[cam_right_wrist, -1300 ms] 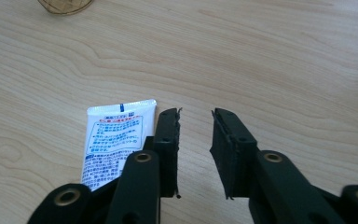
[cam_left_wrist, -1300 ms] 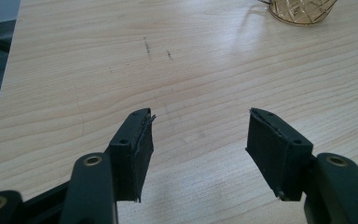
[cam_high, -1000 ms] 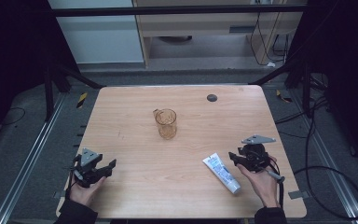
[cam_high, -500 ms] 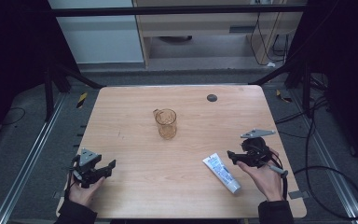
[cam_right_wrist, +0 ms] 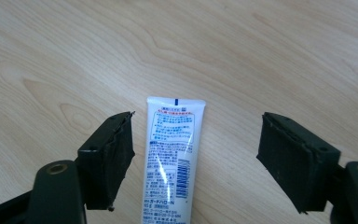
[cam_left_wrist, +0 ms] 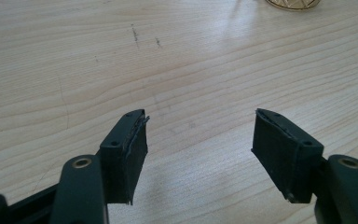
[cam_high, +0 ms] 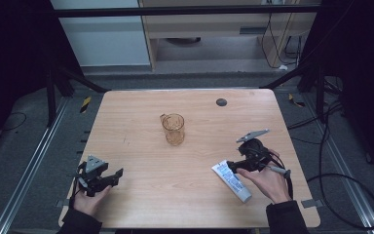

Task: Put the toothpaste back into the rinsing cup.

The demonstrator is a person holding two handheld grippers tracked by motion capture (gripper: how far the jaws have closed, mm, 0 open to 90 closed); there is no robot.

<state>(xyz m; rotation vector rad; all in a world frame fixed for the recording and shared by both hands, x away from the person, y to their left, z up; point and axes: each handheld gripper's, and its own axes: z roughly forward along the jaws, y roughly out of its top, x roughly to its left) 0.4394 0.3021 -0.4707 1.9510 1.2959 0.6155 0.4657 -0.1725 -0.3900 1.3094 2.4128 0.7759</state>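
Right fingers (cam_right_wrist: 196, 158) spread over the tube (cam_right_wrist: 172, 158), nothing held.

The tube lies flat on the desk (cam_right_wrist: 270, 51) between the right fingers, nearer one of them, crimped end pointing away. It looks light, soft and glossy (likely slippery), so squeeze gently across the mid-body. The left fingers (cam_left_wrist: 200, 154) stand apart over bare desk, with a cup (cam_high: 173, 127) well beyond.

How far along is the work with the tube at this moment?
Early. Nothing looks done: the white tube lies flat on the table, ungripped. In hand: the right gripper is open with its jaws either side of the tube's crimped end, not touching it. The left gripper is open over bare wood. Left: closing on the tube and lifting it; the amber cup stands untouched.
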